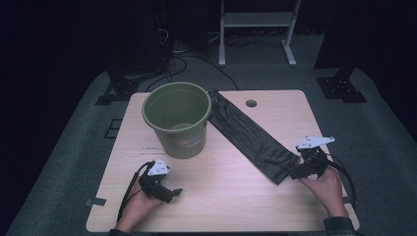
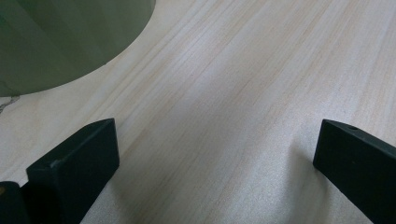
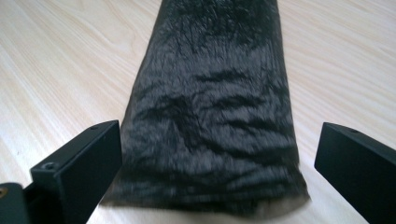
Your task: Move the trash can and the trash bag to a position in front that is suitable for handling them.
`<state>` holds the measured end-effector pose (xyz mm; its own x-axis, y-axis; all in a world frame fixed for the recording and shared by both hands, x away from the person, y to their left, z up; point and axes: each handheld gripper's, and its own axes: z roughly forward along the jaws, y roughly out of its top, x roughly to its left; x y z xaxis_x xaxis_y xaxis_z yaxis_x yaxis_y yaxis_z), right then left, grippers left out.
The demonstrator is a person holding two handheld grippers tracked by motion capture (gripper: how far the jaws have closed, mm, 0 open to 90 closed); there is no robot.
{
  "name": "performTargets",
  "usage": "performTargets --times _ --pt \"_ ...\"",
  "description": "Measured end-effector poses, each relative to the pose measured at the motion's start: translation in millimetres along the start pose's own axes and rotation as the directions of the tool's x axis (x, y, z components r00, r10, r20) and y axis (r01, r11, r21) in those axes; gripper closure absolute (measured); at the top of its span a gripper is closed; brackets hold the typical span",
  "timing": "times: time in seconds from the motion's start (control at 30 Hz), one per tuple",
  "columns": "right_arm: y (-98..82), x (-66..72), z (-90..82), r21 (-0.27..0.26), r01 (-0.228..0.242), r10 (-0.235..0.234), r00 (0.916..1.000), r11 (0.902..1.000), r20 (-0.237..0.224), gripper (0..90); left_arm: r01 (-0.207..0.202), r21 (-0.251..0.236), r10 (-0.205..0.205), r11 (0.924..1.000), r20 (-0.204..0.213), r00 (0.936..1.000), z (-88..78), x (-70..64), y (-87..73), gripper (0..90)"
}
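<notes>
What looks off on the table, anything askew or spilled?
Nothing spilled or damaged. The black bag lies flat but diagonal across the table, crumpled, its far end against the green bucket, which stands upright. The right claw is open around the bag's near end; the left claw is open over bare wood.

A pale wooden bench with rounded corners and a small round hole near its far edge stands on grey carpet. Behind it the room falls into darkness (only the bench is well lit), where a white metal frame, black stand feet and loose cables sit on the floor.
</notes>
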<state>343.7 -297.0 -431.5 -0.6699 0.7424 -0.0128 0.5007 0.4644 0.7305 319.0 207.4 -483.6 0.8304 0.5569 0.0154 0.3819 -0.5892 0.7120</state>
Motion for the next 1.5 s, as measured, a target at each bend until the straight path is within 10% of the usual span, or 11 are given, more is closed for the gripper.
performTargets --times 1.0,1.2,1.5 --pt "30.2 -5.1 89.4 0.168 0.002 0.007 0.9987 0.9857 -0.050 6.0 0.001 0.000 -0.001 1.0000 0.000 1.0000 0.0 -0.1 0.0 0.0" --pt "29.6 -3.8 88.0 0.169 0.010 -0.005 0.9994 0.9856 -0.033 20.4 0.000 0.000 0.000 1.0000 0.000 1.0000 0.0 -0.1 0.0 0.0" --pt "24.9 -5.6 76.8 0.142 -0.006 0.011 0.9994 0.9899 -0.033 69.0 -0.002 0.000 0.002 1.0000 0.002 1.0000 -0.1 -0.3 -0.1 0.0"
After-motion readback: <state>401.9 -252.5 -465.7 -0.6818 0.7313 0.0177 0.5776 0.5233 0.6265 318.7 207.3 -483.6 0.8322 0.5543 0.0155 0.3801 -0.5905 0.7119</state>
